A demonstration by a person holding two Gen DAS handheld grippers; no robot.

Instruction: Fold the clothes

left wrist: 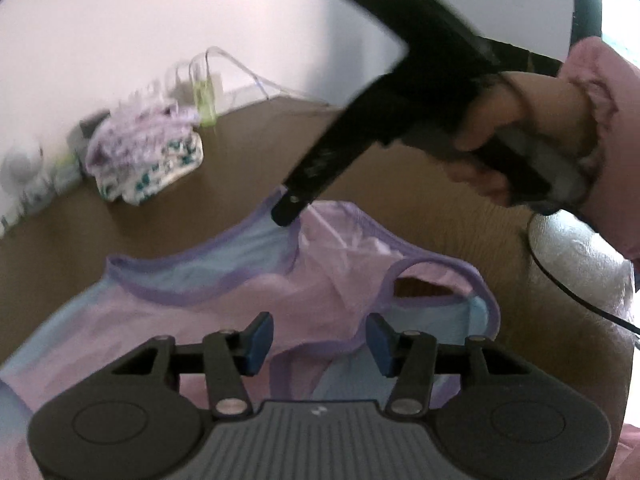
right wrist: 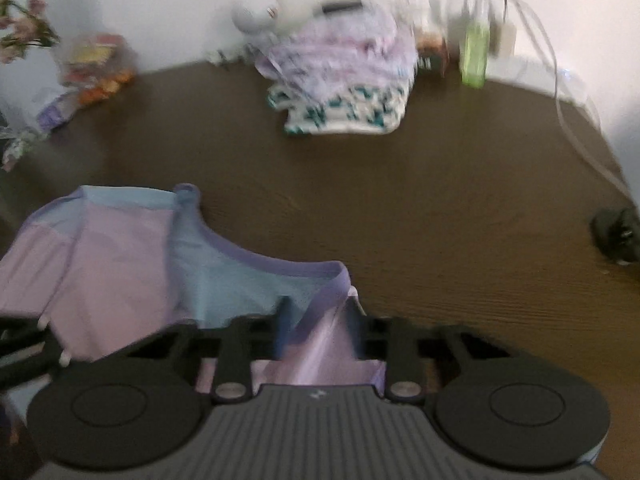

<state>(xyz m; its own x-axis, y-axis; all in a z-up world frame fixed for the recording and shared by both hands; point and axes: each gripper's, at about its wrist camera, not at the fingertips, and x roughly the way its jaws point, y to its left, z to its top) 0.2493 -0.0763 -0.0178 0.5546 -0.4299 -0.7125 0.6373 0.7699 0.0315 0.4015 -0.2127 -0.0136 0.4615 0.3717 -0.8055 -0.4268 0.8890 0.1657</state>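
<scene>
A small garment point(left wrist: 180, 312) in pink, light blue and purple trim lies crumpled on the brown table point(left wrist: 240, 160). My left gripper point(left wrist: 320, 344) hovers over its middle, blue pads apart with no cloth pinched between them. A hand in a pink sleeve holds my right gripper point(left wrist: 286, 216), whose tip pinches the garment's far purple edge. In the blurred right wrist view, the right gripper point(right wrist: 320, 332) has a fold of purple-edged cloth between its fingers, and the rest of the garment point(right wrist: 120, 264) spreads to the left.
A stack of folded clothes point(right wrist: 344, 80) sits at the back of the table point(right wrist: 400, 220) by the wall, beside a green bottle point(right wrist: 474, 56) and clear cords point(right wrist: 572, 100). Flowers point(right wrist: 24, 28) and a snack bag point(right wrist: 96, 64) stand back left. A small black object point(right wrist: 616, 236) lies far right.
</scene>
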